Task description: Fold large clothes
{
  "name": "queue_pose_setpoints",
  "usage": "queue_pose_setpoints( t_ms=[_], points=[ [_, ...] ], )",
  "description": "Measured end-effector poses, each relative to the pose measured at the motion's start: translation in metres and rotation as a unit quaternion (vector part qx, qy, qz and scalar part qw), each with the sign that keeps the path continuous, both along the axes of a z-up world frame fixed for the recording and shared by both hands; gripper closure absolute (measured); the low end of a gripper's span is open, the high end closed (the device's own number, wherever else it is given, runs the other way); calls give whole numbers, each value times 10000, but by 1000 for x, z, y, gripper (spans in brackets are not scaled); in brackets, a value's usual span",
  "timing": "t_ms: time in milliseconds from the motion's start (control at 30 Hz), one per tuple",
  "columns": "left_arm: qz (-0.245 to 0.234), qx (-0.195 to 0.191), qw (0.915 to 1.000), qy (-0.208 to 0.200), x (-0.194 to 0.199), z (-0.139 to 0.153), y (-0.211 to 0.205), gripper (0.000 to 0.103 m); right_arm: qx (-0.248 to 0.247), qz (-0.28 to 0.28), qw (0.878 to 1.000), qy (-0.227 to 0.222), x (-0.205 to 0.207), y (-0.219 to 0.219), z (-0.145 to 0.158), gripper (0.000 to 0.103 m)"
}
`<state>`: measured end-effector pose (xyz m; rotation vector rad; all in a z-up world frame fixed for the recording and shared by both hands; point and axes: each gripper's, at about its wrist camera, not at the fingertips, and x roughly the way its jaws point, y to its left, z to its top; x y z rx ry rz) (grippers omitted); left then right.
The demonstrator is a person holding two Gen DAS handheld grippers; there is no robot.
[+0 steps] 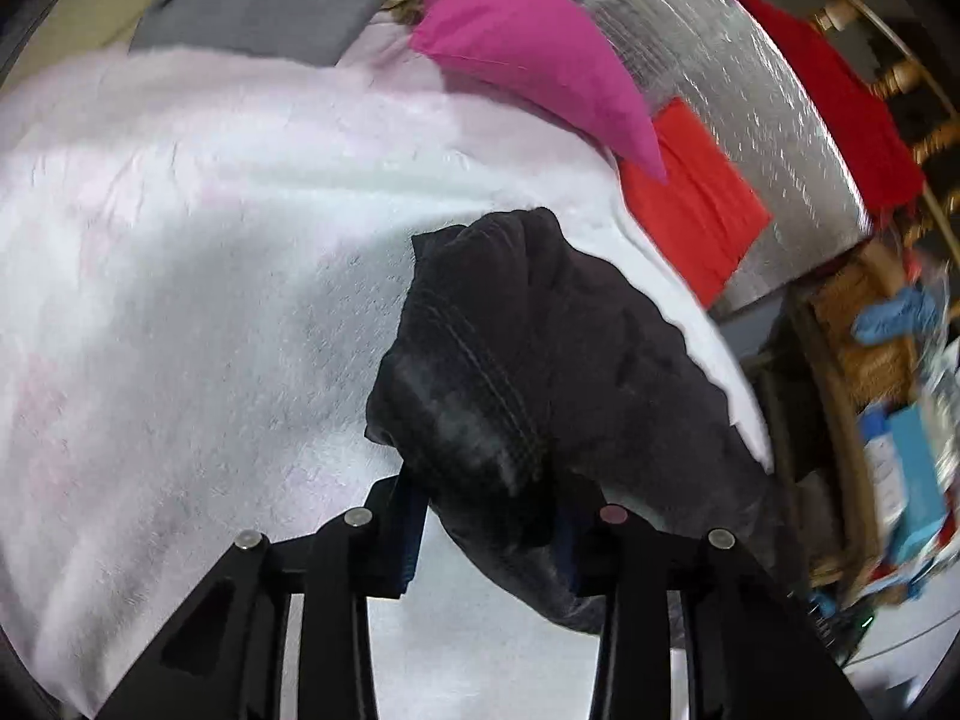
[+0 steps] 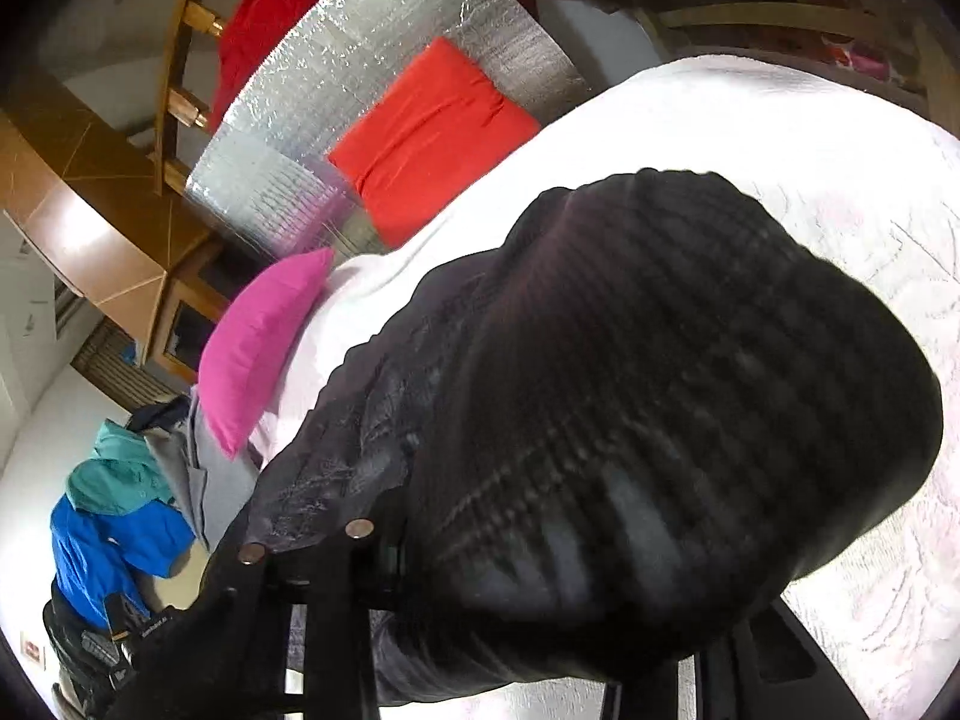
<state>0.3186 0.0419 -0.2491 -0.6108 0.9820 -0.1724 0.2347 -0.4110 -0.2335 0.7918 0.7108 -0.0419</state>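
Holding one black garment (image 1: 528, 372) bunched above the white-covered bed (image 1: 180, 300), near its edge by the silver panel (image 1: 750, 120), we have the left gripper (image 1: 489, 516) clamped on a wad of it. The right gripper (image 2: 540, 540) is buried in ribbed fabric, apparently clamped too. We judge the thick bundles could slip or drag unevenly, spoiling the fold. We count one pink pillow (image 1: 528, 54), one orange folded cloth (image 1: 690, 204), one grey pile (image 1: 270, 0).
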Motion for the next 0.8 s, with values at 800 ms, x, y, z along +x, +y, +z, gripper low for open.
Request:
queue_pose_setpoints(
  t_ms=[800],
  points=[
    [404,-515,9963,558,6,-8,54,30,2295,-881,9668,696,-50,-86,-58,30]
  ],
)
